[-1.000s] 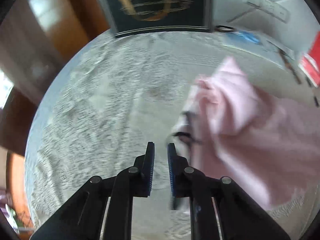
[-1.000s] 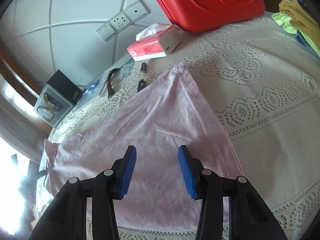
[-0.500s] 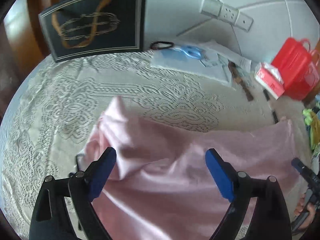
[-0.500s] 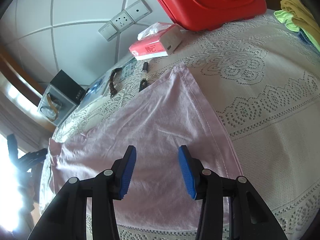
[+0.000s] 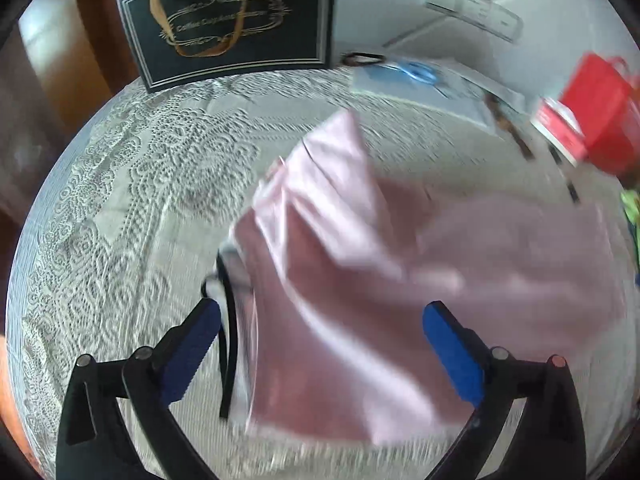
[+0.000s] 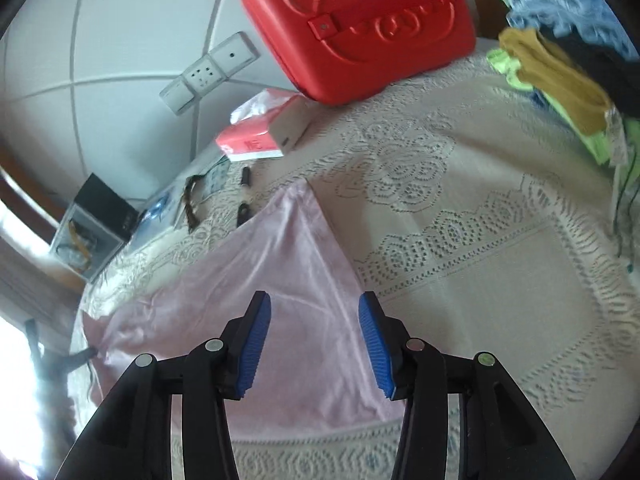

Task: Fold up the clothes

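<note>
A pale pink garment (image 5: 384, 280) lies on the lace-covered table (image 5: 132, 208), its left part folded over with a dark strap at its left edge. My left gripper (image 5: 320, 344) is wide open and empty, hovering over the garment's near left part. In the right wrist view the garment (image 6: 248, 280) lies flat, and my right gripper (image 6: 314, 340) is open and empty just above its near right edge.
A dark gift bag (image 5: 236, 20) stands at the back left. Blue scissors on papers (image 5: 416, 72), a red tissue pack (image 6: 260, 136) and a red case (image 6: 360, 24) stand along the wall. A pile of coloured clothes (image 6: 560, 72) lies at the right.
My left gripper opened wide from shut and swung over the pink garment, whose left part now lies folded over. My right gripper has drawn back slightly and stayed open.
</note>
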The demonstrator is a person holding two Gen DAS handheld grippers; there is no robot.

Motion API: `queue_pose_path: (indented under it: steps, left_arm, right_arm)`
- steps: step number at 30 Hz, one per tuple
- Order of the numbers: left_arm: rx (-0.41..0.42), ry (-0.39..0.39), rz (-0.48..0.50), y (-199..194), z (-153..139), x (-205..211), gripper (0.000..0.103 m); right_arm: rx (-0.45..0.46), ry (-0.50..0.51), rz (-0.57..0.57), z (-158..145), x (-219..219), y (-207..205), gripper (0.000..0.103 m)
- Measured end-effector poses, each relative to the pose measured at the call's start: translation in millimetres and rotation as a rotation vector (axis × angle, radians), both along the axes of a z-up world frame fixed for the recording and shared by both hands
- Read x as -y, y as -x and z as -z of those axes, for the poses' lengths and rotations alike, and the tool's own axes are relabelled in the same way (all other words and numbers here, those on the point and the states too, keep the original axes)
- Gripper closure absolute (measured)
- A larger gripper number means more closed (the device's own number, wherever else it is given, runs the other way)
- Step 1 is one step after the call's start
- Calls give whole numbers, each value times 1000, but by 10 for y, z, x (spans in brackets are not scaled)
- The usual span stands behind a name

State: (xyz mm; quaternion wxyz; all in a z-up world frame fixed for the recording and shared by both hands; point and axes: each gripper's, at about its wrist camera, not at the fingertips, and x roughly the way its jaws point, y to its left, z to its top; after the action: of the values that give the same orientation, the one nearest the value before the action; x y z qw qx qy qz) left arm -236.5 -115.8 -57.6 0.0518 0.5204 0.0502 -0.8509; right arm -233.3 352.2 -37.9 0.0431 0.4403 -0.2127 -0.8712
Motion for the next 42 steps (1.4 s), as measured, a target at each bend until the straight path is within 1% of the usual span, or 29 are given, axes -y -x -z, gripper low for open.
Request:
queue_pose_path:
  steps: [1, 3, 6, 7, 8, 10, 12, 15, 18, 22, 25, 27, 30, 32, 33, 34, 35, 36, 38, 40, 42]
  left_arm:
    - [0, 13, 19, -97, -11, -26, 0]
    - [-3, 12, 57, -208, -70, -90, 0]
    - [-30, 2, 121, -279, -204, -216, 0]
    - [-50, -6, 152, -265, -282, -300, 0]
    - [-62, -19, 163, -235, -316, -354, 0]
    - [-56, -49, 166, -155, -331, -443, 0]
    - [-49, -46, 153, -144, -314, -492, 0]
    - [-33, -13, 149, -194, -233, -455, 0]
    - [-20, 1, 103, -301, -160, -227, 0]
    - [4, -58, -23, -391, -109, 218, 0]
    - [12, -79, -73, -444, -39, 369, 0]
    - [12, -70, -93, -474, 23, 406, 0]
    - [23, -72, -113, -482, 139, 435, 0]
    - [50, -91, -132, -427, 231, 456, 0]
    - [66, -110, -153, -409, 269, 475, 4]
    - [87, -149, -180, -397, 311, 504, 10]
    - [96, -173, -197, -394, 324, 520, 11]
    - [93, -177, -221, -398, 313, 533, 11]
    - [108, -239, -266, -409, 312, 564, 11]
    - [129, -295, -324, -438, 316, 592, 11]
    - [143, -338, -360, -456, 323, 605, 12]
  right_arm:
    - [-7, -8, -1, -59, 27, -31, 56]
    - [-29, 3, 6, -174, 60, -140, 56]
    - [-52, 6, 12, -221, 113, -368, 56]
    - [-35, -2, -5, -191, 134, -429, 56]
    - [-17, -12, -20, -162, 152, -485, 58]
    - [30, -53, -26, -115, 136, -550, 67]
    - [58, -80, -3, -107, 41, -611, 69]
    - [81, -88, 40, -104, -147, -671, 69]
    - [87, -92, 34, -90, -217, -709, 69]
    - [70, -61, -40, -60, -61, -682, 69]
    - [55, -35, -125, -37, 231, -601, 69]
    - [36, 8, -210, -41, 512, -520, 69]
    - [-11, 41, -354, -112, 1046, -326, 69]
    - [-17, 54, -466, -156, 1472, -101, 69]
    - [-13, 39, -510, -178, 1680, 9, 69]
    - [-6, 22, -555, -200, 1894, 121, 68]
    - [10, -7, -603, -219, 2130, 230, 68]
    - [22, -33, -646, -241, 2337, 318, 66]
    - [46, -79, -738, -314, 2772, 502, 63]
    - [83, -102, -826, -375, 3157, 686, 62]
    - [114, -127, -906, -434, 3553, 857, 60]
